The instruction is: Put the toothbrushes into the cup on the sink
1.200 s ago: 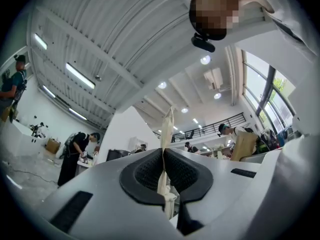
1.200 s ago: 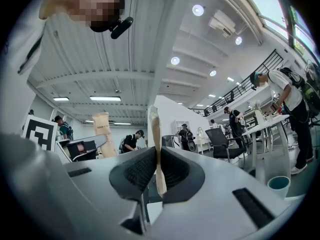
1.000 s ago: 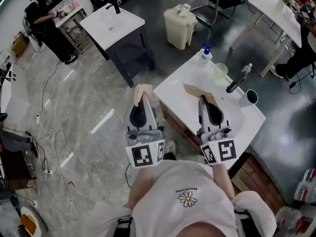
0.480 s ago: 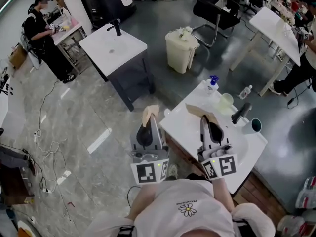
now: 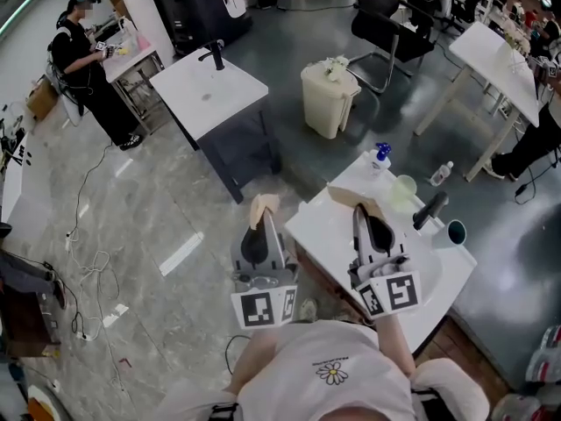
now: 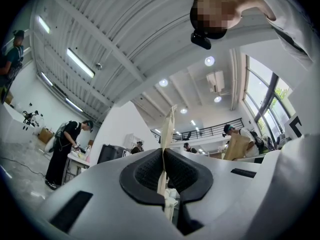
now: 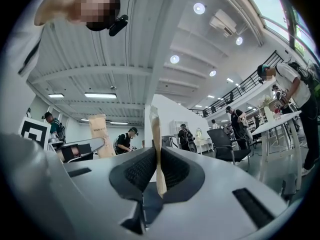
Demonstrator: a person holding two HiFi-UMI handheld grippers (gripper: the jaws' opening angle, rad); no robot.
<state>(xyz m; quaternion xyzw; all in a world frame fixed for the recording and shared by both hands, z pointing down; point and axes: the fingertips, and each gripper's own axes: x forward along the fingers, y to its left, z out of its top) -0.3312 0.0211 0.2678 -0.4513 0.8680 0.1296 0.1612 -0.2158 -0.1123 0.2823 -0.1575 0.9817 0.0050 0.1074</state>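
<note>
Toothbrush in a flat tan paper sleeve (image 6: 166, 134) sits edge-on in the left gripper (image 5: 260, 224), jaws squeezed tight on it, top poking past the tips. Same deal for the right gripper (image 5: 361, 216), clamped on a second tan-sleeved toothbrush (image 7: 155, 134) over the white sink counter (image 5: 329, 235). The dark-lined white cup (image 5: 456, 231) stands at the counter's far corner.

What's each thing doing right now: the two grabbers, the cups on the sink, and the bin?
left gripper: shut on the left tan packet, which stands upright.
right gripper: shut on the right tan packet, which stands upright.
pale green cup: upright on the sink, nothing sticking out.
dark cup: upright near the sink's edge, nothing sticking out.
bin: open, pale stuff at the top.
</note>
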